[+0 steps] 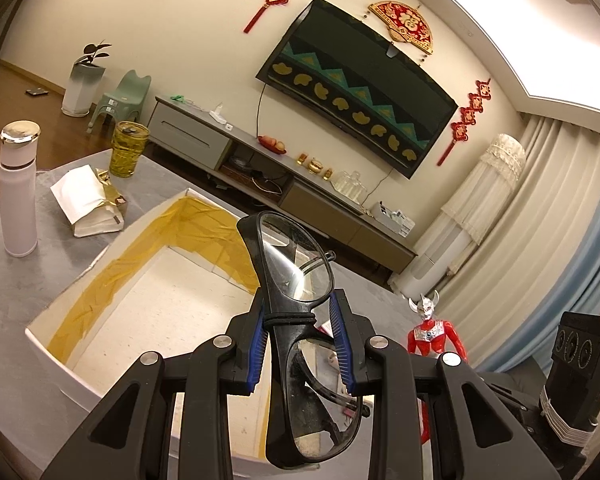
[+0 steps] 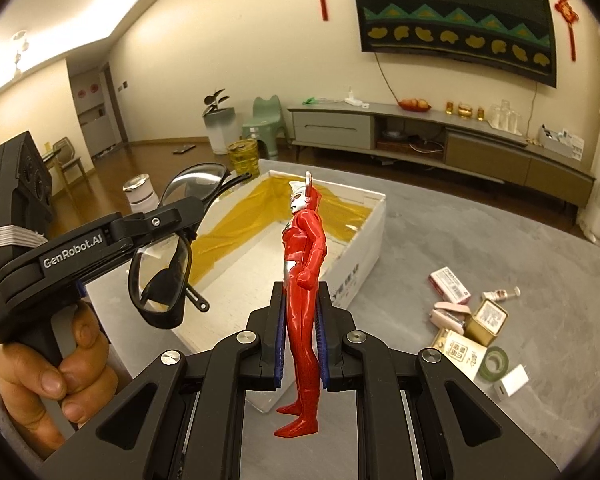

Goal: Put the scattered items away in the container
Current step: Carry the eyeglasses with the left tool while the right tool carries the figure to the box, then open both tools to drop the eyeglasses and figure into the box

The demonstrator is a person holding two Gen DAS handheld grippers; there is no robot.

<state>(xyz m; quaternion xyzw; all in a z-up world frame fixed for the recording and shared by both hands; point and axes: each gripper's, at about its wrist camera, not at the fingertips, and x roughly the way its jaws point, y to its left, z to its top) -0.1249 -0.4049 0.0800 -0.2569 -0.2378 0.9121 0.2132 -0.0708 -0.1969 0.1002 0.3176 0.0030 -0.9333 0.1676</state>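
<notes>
A pair of black-framed glasses (image 1: 296, 312) is clamped upright in my left gripper (image 1: 300, 320), held above the white box (image 1: 100, 268) lined with yellow film. From the right wrist view the same glasses (image 2: 162, 268) hang over the box's near left edge. My right gripper (image 2: 300, 320) is shut on a red and silver toy figure (image 2: 302, 280), gripping its legs and hips, over the near corner of the box (image 2: 364, 264). The figure (image 1: 430, 332) also shows at the right in the left wrist view.
Small scattered items lie on the grey table right of the box: a pink box (image 2: 450, 284), a gold tin (image 2: 488, 318), a green tape roll (image 2: 494, 364), a white charger (image 2: 512, 382). A pale bottle (image 1: 18, 188), a torn packet (image 1: 90, 200) and a yellow glass (image 1: 128, 148) stand left.
</notes>
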